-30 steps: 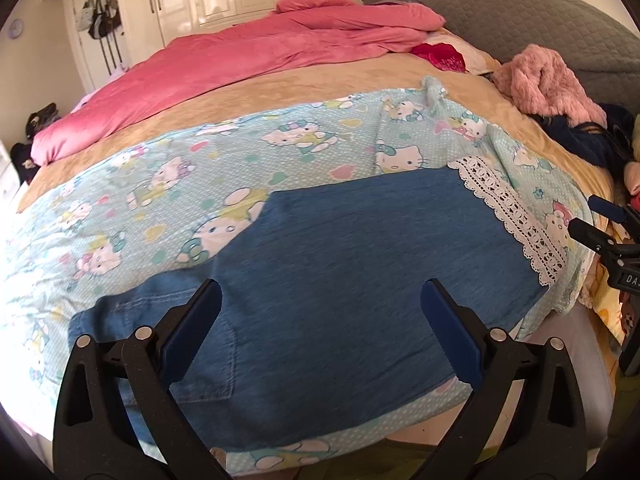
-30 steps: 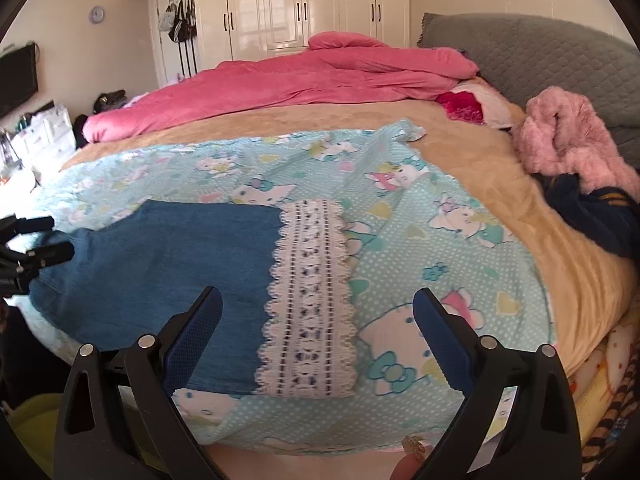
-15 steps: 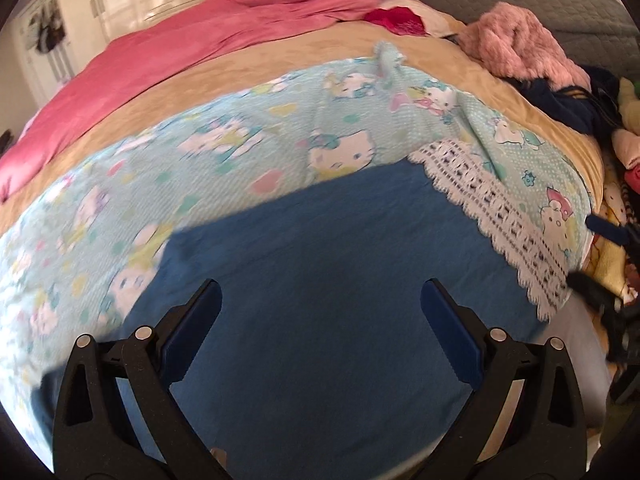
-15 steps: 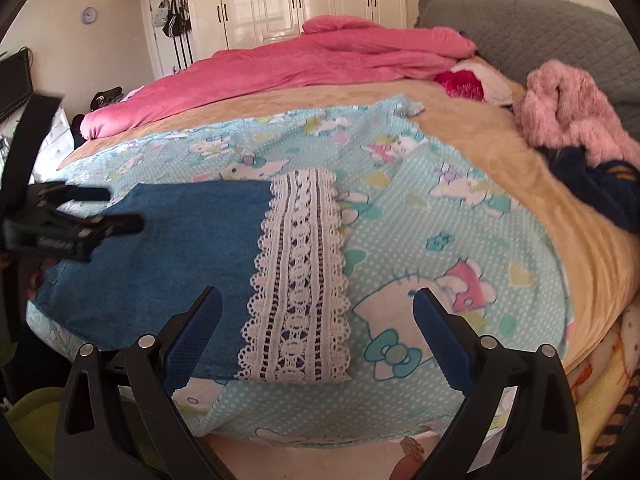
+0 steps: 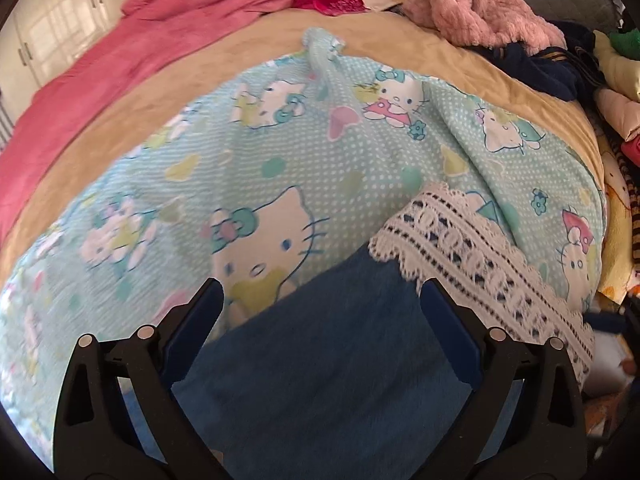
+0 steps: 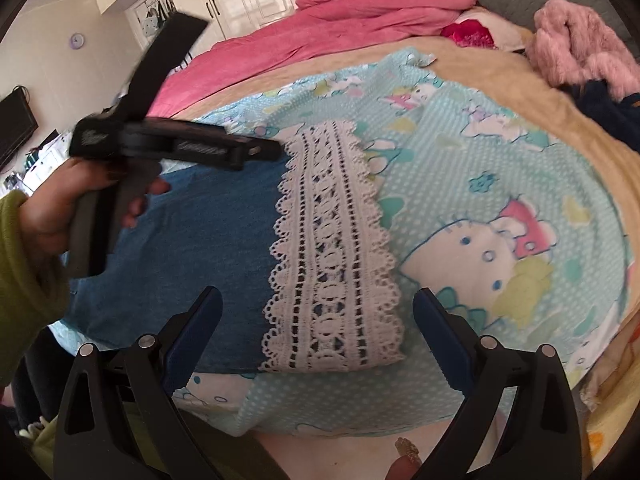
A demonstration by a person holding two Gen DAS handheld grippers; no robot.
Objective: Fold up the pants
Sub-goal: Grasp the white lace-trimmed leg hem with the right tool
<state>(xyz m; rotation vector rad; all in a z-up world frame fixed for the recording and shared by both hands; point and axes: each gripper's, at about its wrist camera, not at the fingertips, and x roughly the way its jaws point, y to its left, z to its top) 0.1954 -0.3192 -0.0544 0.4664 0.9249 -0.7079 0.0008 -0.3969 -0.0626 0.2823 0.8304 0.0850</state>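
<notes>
The left tool (image 5: pixel 320 304) is spread wide with nothing between its blue pads, hovering low over the pants (image 5: pixel 332 364) close to their lace hem (image 5: pixel 472 256). From the right wrist view it shows as a dark body (image 6: pixel 176 144) gripped by the person's left hand (image 6: pixel 52 216) in a green sleeve, its tip just at the hem's far corner; whether it touches the fabric cannot be told. The right tool (image 6: pixel 316 308) is likewise released, its fingers straddling the hem's near end from above, grasping nothing. The blue denim pants lie flat on a light-blue cartoon-cat sheet (image 6: pixel 500 168) near the bed's front edge, lace hem (image 6: pixel 332 248) towards the right. Beyond the sheet a tan blanket (image 5: pixel 224 60) covers the bed, with a pink duvet (image 6: pixel 320 28) at the far side and a fluffy pink garment (image 5: pixel 476 8) heaped at the right.
</notes>
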